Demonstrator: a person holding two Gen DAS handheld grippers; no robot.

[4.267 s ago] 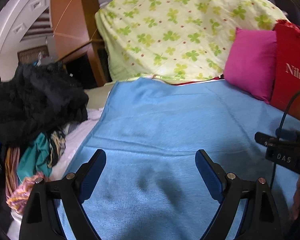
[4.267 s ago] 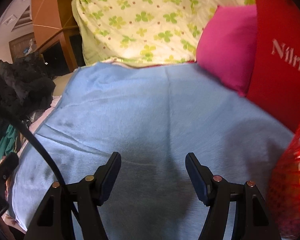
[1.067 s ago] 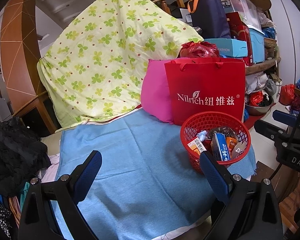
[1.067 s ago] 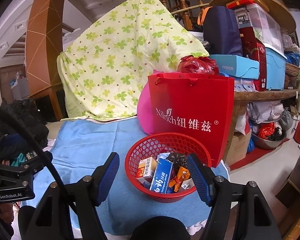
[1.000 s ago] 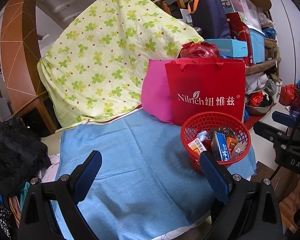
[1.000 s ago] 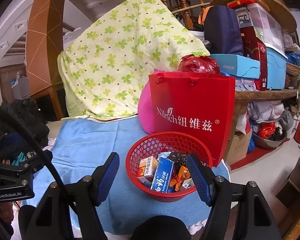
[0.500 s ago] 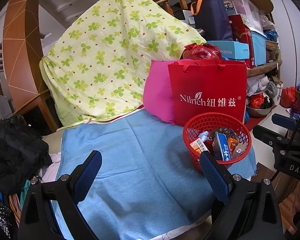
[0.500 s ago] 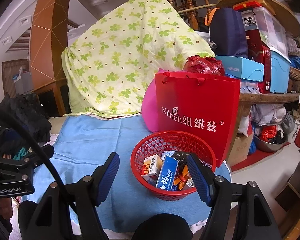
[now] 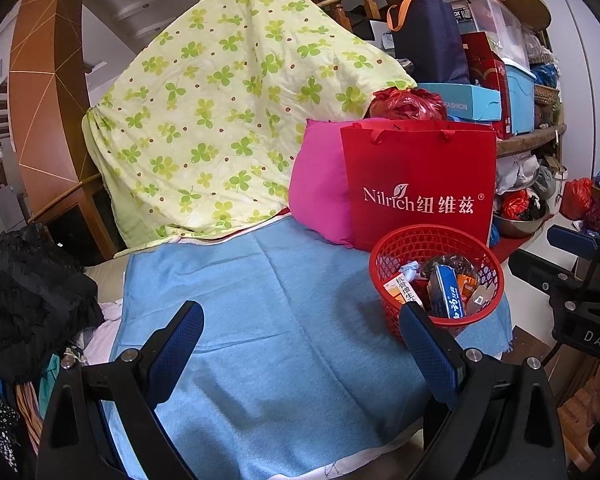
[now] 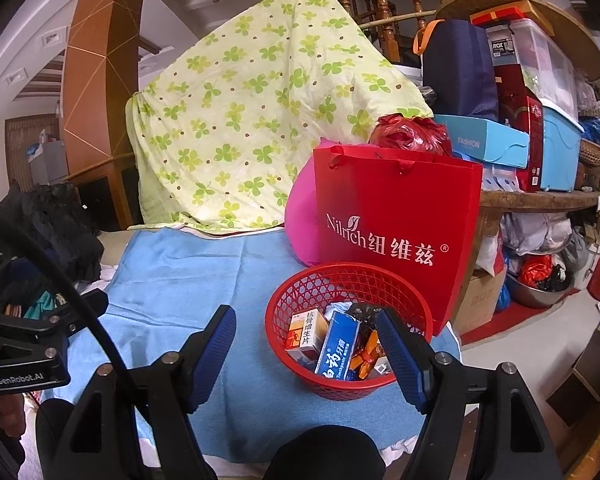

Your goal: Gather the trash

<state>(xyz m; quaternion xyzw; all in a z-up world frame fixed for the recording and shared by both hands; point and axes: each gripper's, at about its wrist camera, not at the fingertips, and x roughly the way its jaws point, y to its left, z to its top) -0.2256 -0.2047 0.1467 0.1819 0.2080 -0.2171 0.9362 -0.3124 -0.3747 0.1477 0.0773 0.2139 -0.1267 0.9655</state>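
2 grippers hang over the blue towel cloth [image 9: 284,320], jaws empty: left gripper [image 9: 300,344] wide, right gripper [image 10: 306,344] opening. Beside that cloth's right edge, the red plastic mesh basket [image 10: 300,292] holds the boxes and wrappers, apparently gathered.

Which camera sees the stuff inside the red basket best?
The right wrist view. The red basket sits near the middle and close, so its boxes and wrappers show clearly. In the left wrist view the basket is off to the right and smaller, and one finger of the left claw hides part of its front wall.
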